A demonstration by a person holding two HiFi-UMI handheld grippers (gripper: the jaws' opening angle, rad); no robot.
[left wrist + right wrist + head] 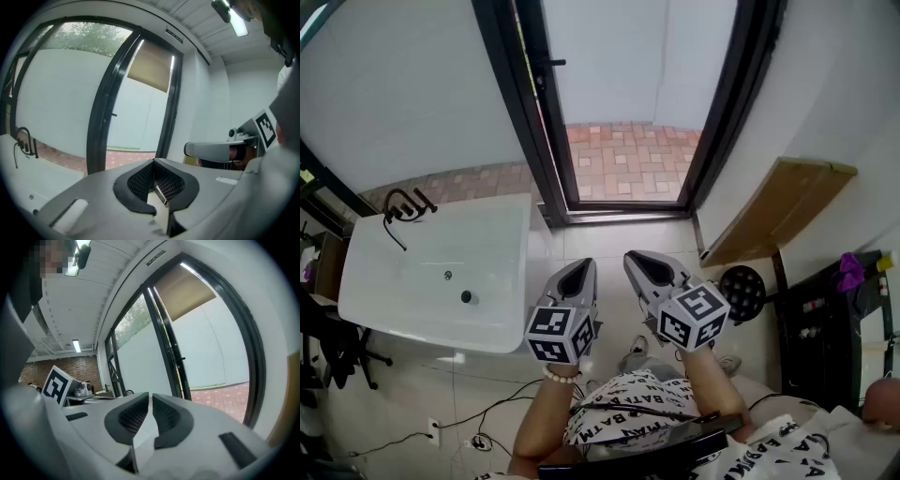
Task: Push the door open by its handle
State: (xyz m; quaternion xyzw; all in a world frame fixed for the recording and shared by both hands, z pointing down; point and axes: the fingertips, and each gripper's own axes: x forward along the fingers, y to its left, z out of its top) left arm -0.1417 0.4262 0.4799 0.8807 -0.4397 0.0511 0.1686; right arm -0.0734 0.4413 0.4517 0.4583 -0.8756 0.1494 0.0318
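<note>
The glass door (517,103) has a black frame and stands swung open, away from me, at the left of the doorway (628,159). Its small black handle (551,63) sticks out from the frame edge; it also shows in the left gripper view as the handle (112,114) and in the right gripper view as the handle (179,358). My left gripper (575,272) and right gripper (639,262) are held side by side close to my body, well short of the door. The left gripper (157,180) is shut and empty. The right gripper (151,411) shows only a thin slit, with nothing in it.
A white basin (492,309) with a black tap (403,206) stands at my left. A cardboard sheet (778,211) leans on the right wall, above a black round object (741,291) and a dark shelf (834,319). Cables (478,422) lie on the tiled floor.
</note>
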